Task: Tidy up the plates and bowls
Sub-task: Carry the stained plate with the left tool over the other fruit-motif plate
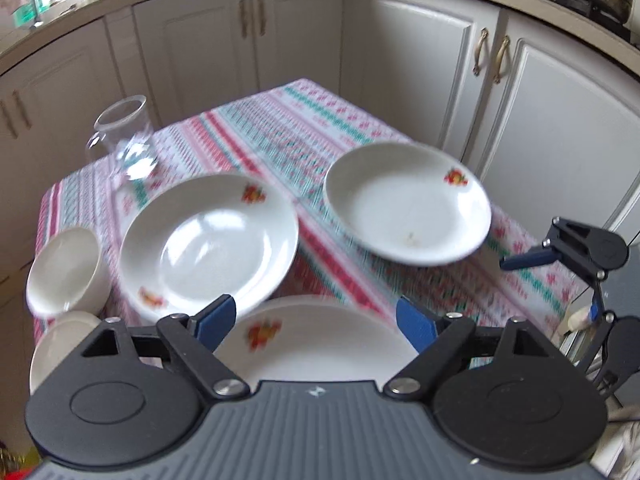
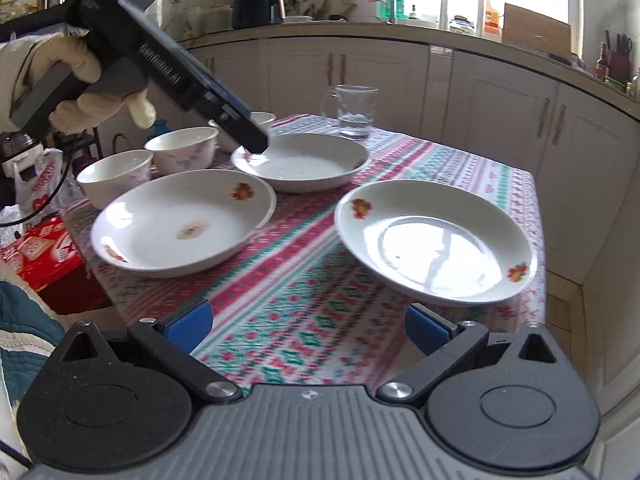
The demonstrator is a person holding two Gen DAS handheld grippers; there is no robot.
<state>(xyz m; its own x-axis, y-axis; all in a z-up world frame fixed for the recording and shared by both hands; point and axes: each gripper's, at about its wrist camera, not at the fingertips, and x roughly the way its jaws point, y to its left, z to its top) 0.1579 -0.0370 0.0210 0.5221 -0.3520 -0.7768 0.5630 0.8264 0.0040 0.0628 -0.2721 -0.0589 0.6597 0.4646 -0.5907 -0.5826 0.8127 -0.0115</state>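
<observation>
Three white plates with fruit prints lie on the patterned tablecloth (image 2: pixel 304 312): one near left (image 2: pixel 184 224), one further back (image 2: pixel 300 162) and one at the right (image 2: pixel 436 240). Three white bowls (image 2: pixel 116 176) (image 2: pixel 182 148) (image 2: pixel 260 118) stand behind them at the left. My left gripper (image 1: pixel 316 326) is open and empty above a plate (image 1: pixel 320 356). In the right wrist view, a gloved hand (image 2: pixel 80 64) holds the left gripper (image 2: pixel 256 142) over the back plate's rim. My right gripper (image 2: pixel 310 328) is open and empty over the cloth, short of the right plate.
A clear glass mug (image 2: pixel 356 112) stands at the table's far side. White cabinets (image 1: pixel 420 60) and a cluttered counter (image 2: pixel 440 28) surround the table. Red packaging and a plastic bag (image 2: pixel 40 248) lie beside the table at the left. The table's right edge (image 2: pixel 538 240) drops to the floor.
</observation>
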